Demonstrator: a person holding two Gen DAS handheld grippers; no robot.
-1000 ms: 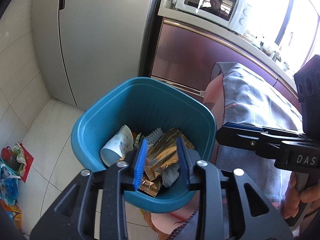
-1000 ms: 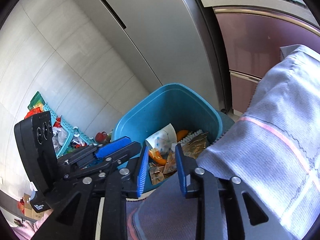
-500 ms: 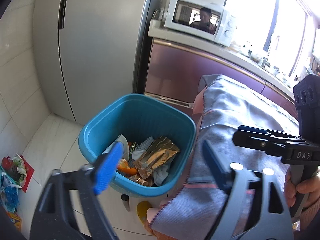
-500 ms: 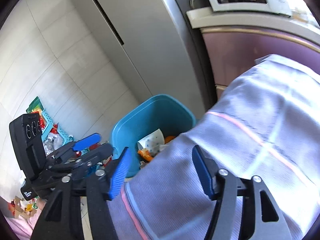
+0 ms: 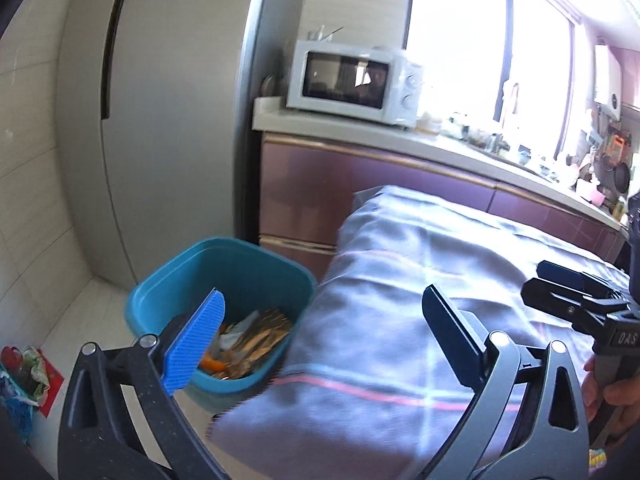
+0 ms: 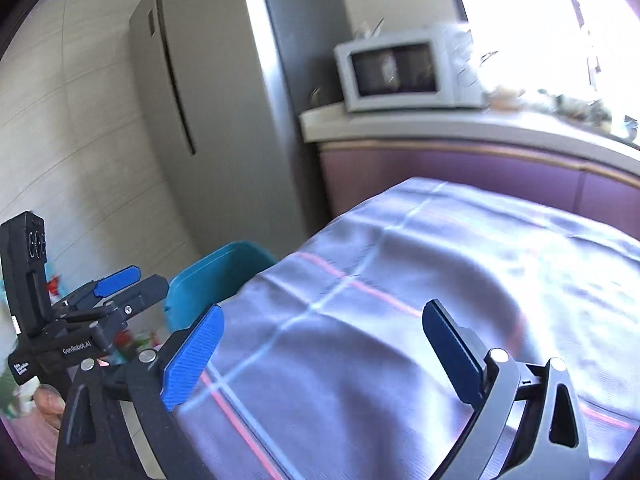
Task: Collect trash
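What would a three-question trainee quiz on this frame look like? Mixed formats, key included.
1. True or false: the teal bin already holds trash.
2. What stands on the counter beside the fridge? A) kettle B) microwave C) toaster
3. Fill in: in the left wrist view, the surface right of the bin is covered by a grey checked ____.

Key: 1 true, wrappers and other scraps lie inside. 2 B. 3 cloth.
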